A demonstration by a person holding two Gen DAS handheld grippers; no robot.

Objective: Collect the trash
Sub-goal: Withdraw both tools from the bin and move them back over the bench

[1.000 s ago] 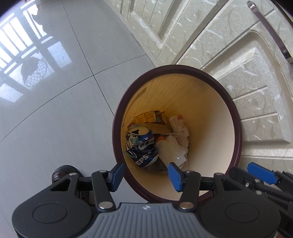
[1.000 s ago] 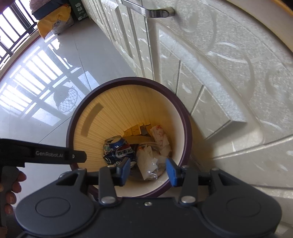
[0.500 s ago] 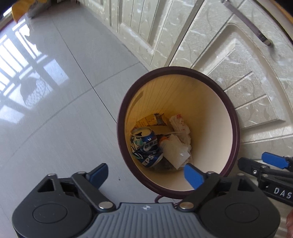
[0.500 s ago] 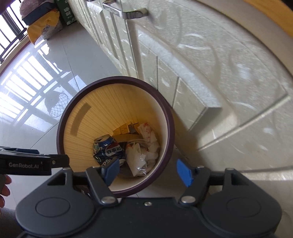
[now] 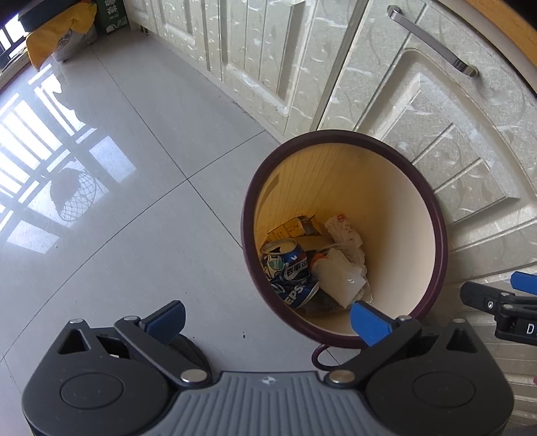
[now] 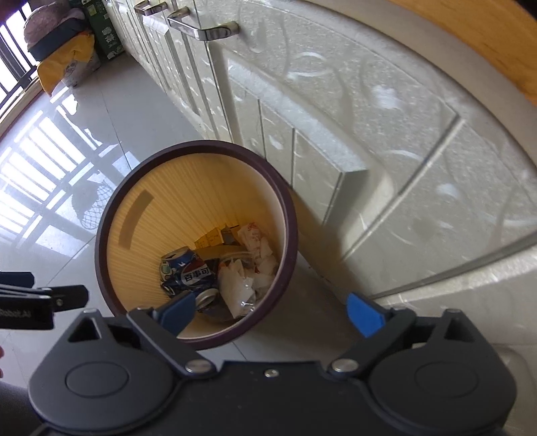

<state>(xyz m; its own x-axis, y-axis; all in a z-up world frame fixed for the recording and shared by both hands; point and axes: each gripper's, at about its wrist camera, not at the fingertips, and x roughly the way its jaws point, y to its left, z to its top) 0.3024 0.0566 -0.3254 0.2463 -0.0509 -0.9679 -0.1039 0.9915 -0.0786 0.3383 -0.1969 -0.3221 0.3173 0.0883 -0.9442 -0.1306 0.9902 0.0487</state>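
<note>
Both pairs of blue-padded fingers, set much closer together a second earlier, are now spreading toward their widest stance: the jaws of the left gripper are opening with nothing between them, only floor and bin rim showing in the gap, and the jaws of the right gripper are likewise opening and empty. Both views also show the bin smaller and more of the cabinets than before, consistent with a slight withdrawal. Just beyond the fingers stands the round wastebasket with a dark maroon rim and pale yellow ribbed interior, upright on the glossy grey tiled floor and close against the cream embossed cabinet doors with metal bar handles. At the bottom of the wastebasket lies the collected trash: a crushed blue Pepsi can on its side, crumpled white paper or plastic wrappers touching it, and a small yellow carton behind. Judged from these views, the deposit step appears complete, since neither gripper holds anything and the rubbish rests inside. No loose litter is visible on the floor shown; whether more remains elsewhere cannot be told. A yellow sack and a green box stand far off by the wall.
</note>
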